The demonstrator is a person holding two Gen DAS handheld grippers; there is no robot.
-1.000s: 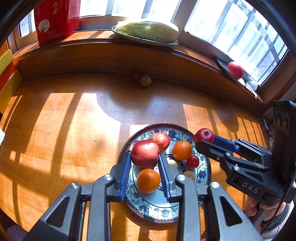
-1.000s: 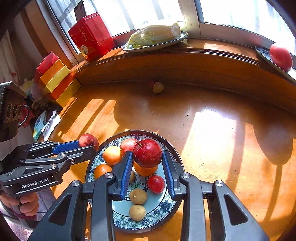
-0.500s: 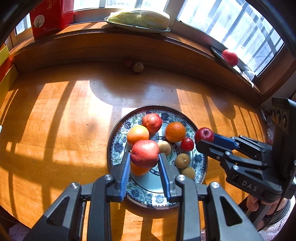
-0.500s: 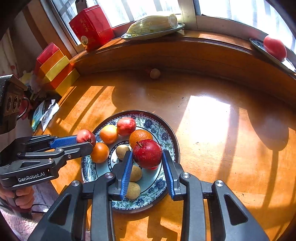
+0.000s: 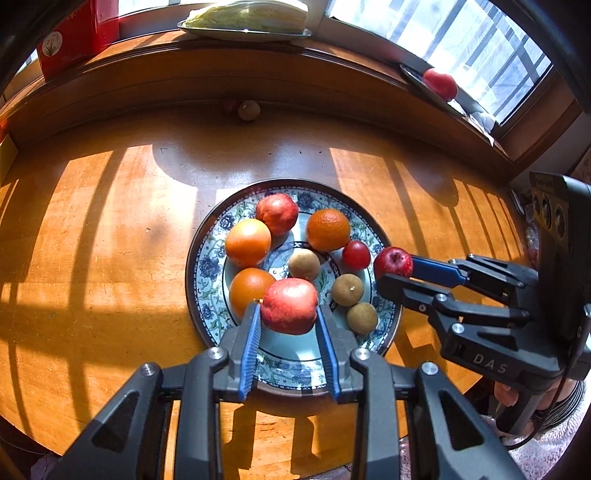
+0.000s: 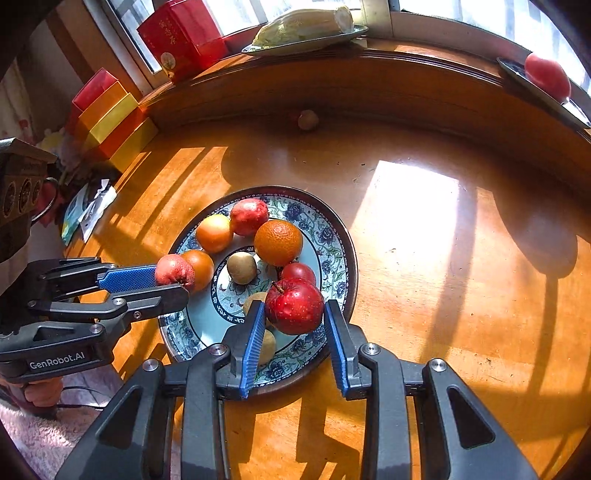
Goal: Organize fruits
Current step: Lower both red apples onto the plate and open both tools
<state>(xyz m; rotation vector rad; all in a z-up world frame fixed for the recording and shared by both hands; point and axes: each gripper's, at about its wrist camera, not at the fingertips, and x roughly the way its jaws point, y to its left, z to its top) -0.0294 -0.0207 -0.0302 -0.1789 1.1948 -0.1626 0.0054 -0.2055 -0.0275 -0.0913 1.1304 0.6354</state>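
A blue-patterned plate [image 5: 207, 280] [image 6: 340, 236] on the wooden table holds oranges [image 5: 247, 242] [image 6: 277, 242], a red fruit [image 5: 277, 213], a small red fruit [image 5: 355, 254] and brown round fruits [image 5: 346, 290]. My left gripper [image 5: 288, 314] is shut on a pinkish-red apple [image 5: 290, 305] above the plate's near side; it shows in the right wrist view [image 6: 173, 271]. My right gripper [image 6: 293, 314] is shut on a dark red apple [image 6: 293, 305] above the plate's near right rim; it shows in the left wrist view [image 5: 393, 261].
A small brown fruit [image 5: 248, 110] lies by the raised wooden ledge at the back. On the ledge stand a tray with cabbage [image 5: 245, 16], a red box [image 6: 183, 37] and a dish with a tomato [image 6: 546, 77]. Coloured boxes [image 6: 110, 118] stand at the left.
Both grippers have pulled back and up from the plate, each still holding its apple. The plate now shows whole and farther away.
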